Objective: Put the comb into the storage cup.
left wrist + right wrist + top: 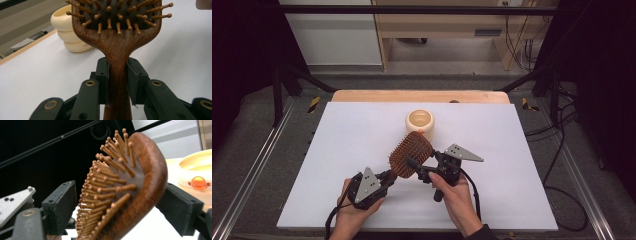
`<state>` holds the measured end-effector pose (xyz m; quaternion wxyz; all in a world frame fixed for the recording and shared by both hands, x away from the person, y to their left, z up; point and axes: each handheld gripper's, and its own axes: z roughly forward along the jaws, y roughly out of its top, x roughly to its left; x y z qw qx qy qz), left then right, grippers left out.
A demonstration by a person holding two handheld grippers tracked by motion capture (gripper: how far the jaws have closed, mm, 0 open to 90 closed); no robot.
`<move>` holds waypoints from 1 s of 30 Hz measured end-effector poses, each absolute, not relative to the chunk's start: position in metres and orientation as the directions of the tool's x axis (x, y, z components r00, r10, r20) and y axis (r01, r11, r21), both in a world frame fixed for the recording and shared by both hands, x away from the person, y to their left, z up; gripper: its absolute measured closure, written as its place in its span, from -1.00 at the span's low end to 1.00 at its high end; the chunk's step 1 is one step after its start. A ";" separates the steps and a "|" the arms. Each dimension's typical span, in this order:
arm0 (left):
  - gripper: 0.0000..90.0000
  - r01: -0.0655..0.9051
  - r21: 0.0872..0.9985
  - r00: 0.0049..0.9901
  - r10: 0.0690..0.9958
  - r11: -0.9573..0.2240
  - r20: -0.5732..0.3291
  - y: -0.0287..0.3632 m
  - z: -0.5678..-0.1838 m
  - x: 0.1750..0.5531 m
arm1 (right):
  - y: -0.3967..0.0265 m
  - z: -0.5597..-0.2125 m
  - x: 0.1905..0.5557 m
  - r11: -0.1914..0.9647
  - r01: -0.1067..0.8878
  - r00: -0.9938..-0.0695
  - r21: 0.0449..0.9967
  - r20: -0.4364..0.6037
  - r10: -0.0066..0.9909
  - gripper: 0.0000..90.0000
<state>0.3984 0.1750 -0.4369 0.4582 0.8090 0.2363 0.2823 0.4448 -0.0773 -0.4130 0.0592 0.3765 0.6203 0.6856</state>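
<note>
wooden paddle hairbrush (411, 154): left gripper (118, 75) clamps its handle; right gripper (120, 207) straddles its head, jaws wide, left pad clear of bristles.

Both hands low at the near edge, grippers angled in toward each other.

Left hand (349, 212) at bottom left, wrapped round the left gripper (388, 176), pointing up and to the right; jaws clamped tight on the brush (117, 50) handle, pads flat against both sides of the neck. Right hand (457, 195) coming in from bottom right, forearm slanting up-left, right gripper (412, 165) aimed left at the brush head. Jaws there standing wide, one pad on the bristle side with a gap, the other right at the wooden back, can't tell if touching. Grey plates on top of both grippers, cables trailing back past the wrists.
</note>
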 end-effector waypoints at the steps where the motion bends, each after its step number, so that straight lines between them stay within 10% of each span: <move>1: 0.62 0.122 0.874 0.729 0.640 -0.471 0.243 0.174 -0.437 0.398 | -0.078 -0.412 0.445 -0.231 0.389 -0.708 0.891 0.451 0.543 -0.55; 30: 0.61 0.118 0.878 0.747 0.624 -0.464 0.229 0.171 -0.440 0.398 | -0.082 -0.409 0.443 -0.302 0.433 -0.708 0.849 0.528 0.469 0.09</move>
